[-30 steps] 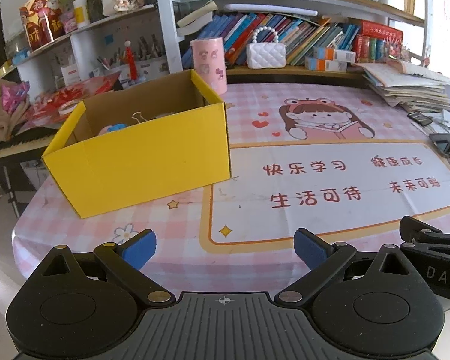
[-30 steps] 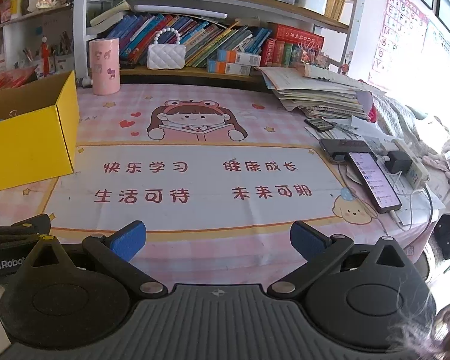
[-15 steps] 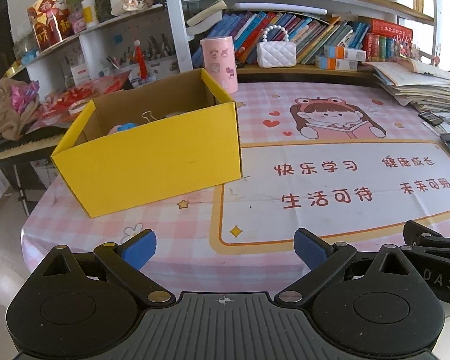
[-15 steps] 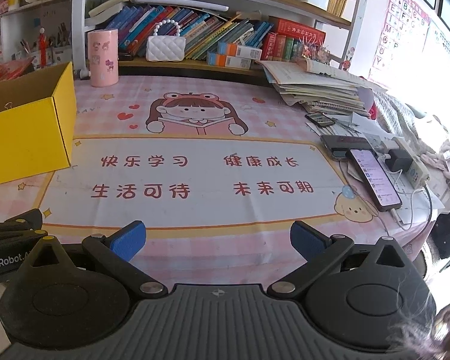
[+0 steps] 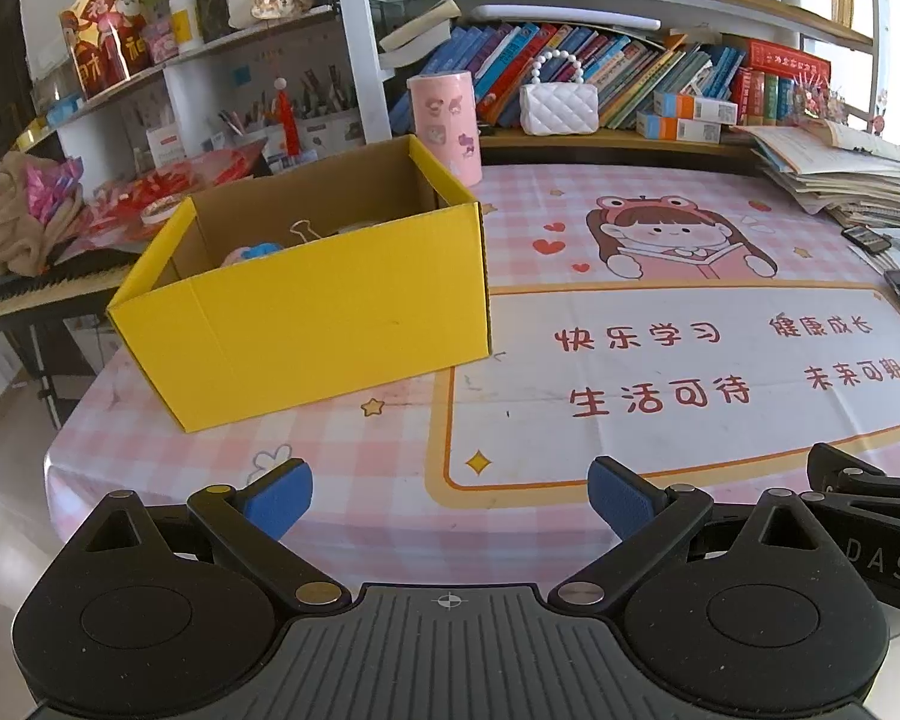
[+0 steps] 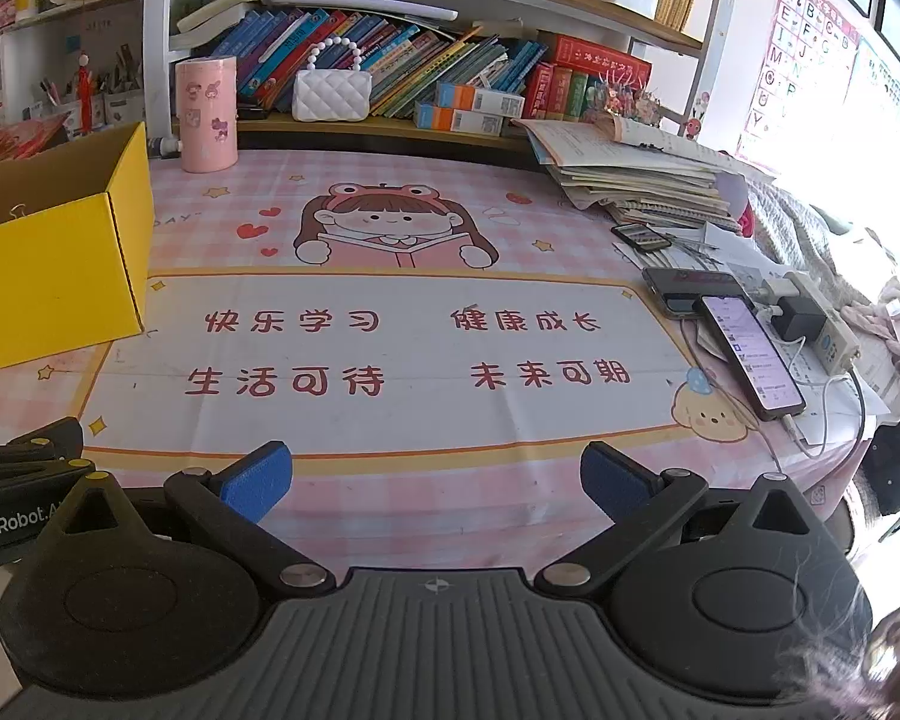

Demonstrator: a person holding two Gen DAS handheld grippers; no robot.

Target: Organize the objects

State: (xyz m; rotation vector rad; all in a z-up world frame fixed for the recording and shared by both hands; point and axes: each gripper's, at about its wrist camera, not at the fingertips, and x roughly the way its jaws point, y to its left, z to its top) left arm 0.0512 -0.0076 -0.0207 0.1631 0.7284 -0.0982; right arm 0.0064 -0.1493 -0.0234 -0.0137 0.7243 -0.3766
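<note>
An open yellow cardboard box (image 5: 306, 324) stands on the left part of the pink table mat, also at the left edge of the right wrist view as the box (image 6: 60, 276). Inside it I see a binder clip (image 5: 306, 233) and a blue-and-pink item (image 5: 252, 253); the other contents are hidden by the front wall. My left gripper (image 5: 450, 498) hangs open over the table's near edge, right of the box, holding nothing. My right gripper (image 6: 435, 483) is open and empty too, beside the left one.
A pink cylindrical holder (image 5: 445, 127) and a white quilted purse (image 5: 558, 108) stand at the back by the bookshelf. Stacked papers (image 6: 642, 180), phones (image 6: 750, 354) and a charger (image 6: 804, 315) crowd the right side. The printed mat (image 6: 390, 348) lies ahead.
Both grippers have drawn back and risen slightly, so the box and mat look smaller and lower. Both stay open; nothing was picked up.
</note>
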